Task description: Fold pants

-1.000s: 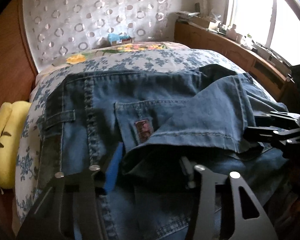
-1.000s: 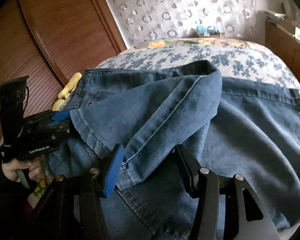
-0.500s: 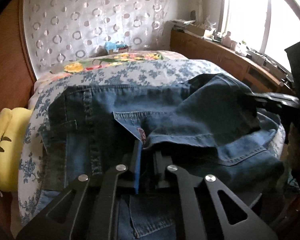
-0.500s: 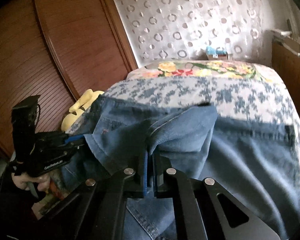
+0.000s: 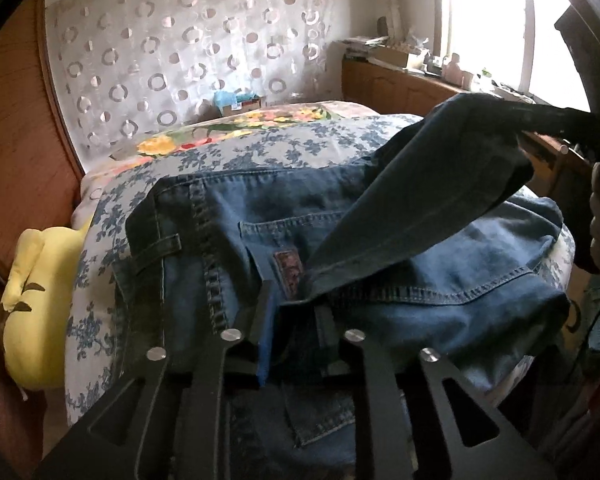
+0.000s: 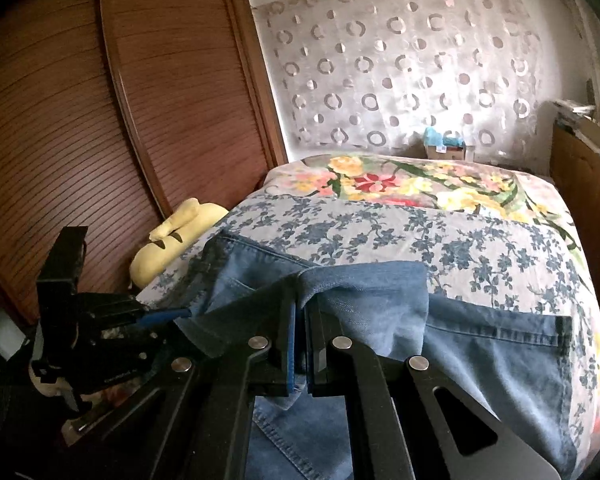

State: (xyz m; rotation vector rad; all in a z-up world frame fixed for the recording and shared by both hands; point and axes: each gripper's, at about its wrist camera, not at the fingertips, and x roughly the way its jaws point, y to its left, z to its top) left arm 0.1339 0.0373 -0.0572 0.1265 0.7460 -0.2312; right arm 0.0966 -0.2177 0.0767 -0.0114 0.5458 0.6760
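Blue denim pants [image 5: 236,216] lie on the bed, waistband and back pocket facing up. My left gripper [image 5: 294,300] is shut on the hem of a folded-over leg near the pocket label. My right gripper [image 6: 300,312] is shut on the other corner of that leg hem [image 6: 364,292] and holds it lifted above the pants [image 6: 500,344]. In the left wrist view the lifted leg [image 5: 440,184] stretches up to the right gripper [image 5: 556,120]. The left gripper [image 6: 152,316] shows at the left of the right wrist view.
The bed has a blue floral cover [image 6: 380,232] and a bright flowered sheet [image 6: 400,180] behind. A yellow plush toy [image 5: 36,300] lies between the bed and the wooden wardrobe [image 6: 80,120]. A wooden cabinet [image 5: 400,88] runs under the window at right.
Both grippers closed on the leg hem. They then lifted it and pulled back toward the near edge of the bed, the right end rising higher.
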